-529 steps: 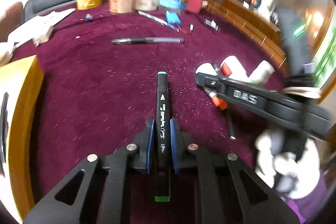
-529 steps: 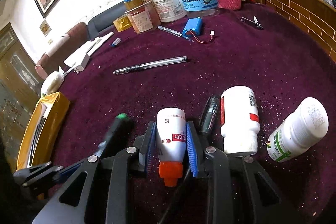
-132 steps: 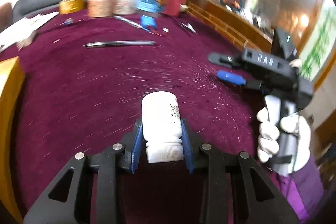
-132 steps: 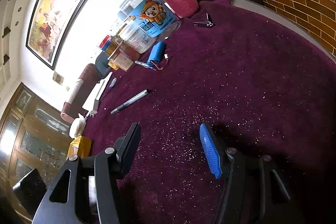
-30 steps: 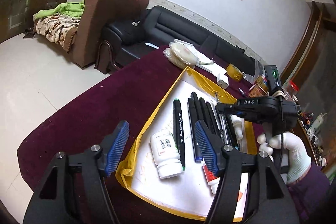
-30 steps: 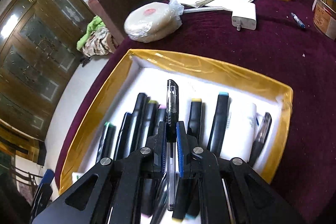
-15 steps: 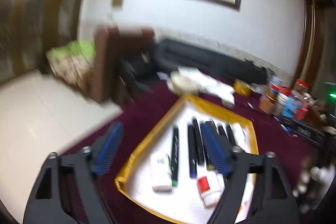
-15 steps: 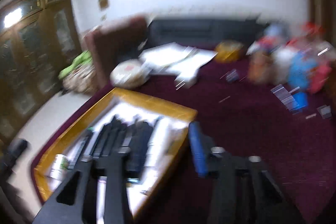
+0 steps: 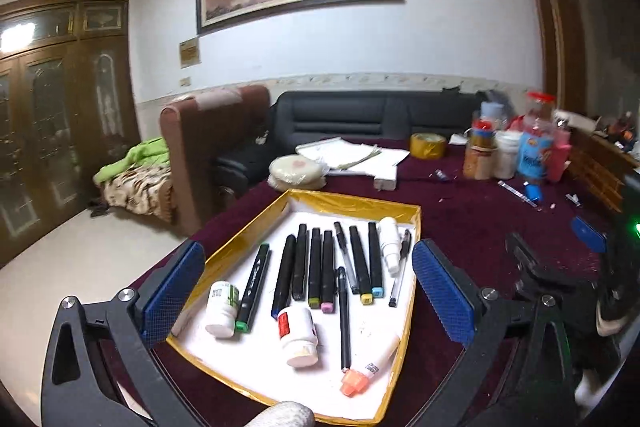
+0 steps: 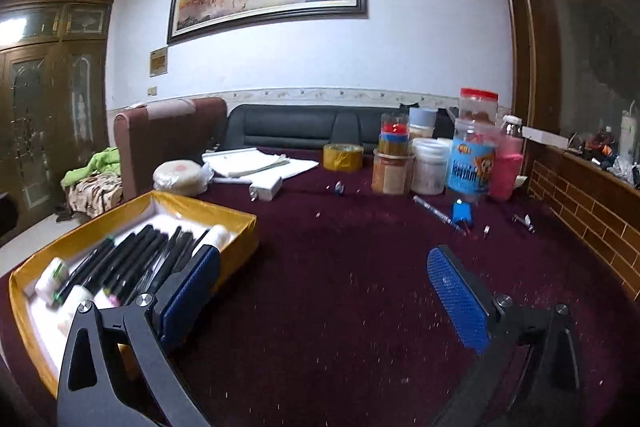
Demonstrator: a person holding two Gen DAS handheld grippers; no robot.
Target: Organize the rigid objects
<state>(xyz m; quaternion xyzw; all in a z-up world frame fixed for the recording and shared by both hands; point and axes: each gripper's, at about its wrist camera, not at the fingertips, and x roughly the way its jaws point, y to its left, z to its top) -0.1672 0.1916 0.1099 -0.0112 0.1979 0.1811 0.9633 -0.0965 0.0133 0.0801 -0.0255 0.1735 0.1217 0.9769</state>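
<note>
A gold-rimmed white tray lies on the maroon table. It holds several black markers, pens, two white pill bottles and an orange-capped tube. My left gripper hovers just short of the tray; its jaws are opening wide with nothing between them. My right gripper sits right of the tray over bare cloth, and its jaws are also opening with nothing between them. It also shows in the left wrist view as the right gripper.
Jars and tubs stand at the back right with a tape roll. Papers and a white charger lie behind the tray. A blue battery pack, a pen and nail clippers lie near a wooden ledge.
My right gripper let go of the clear pen over the tray, opened and swung right over the cloth. My left gripper widened and drew back and up from the tray.
</note>
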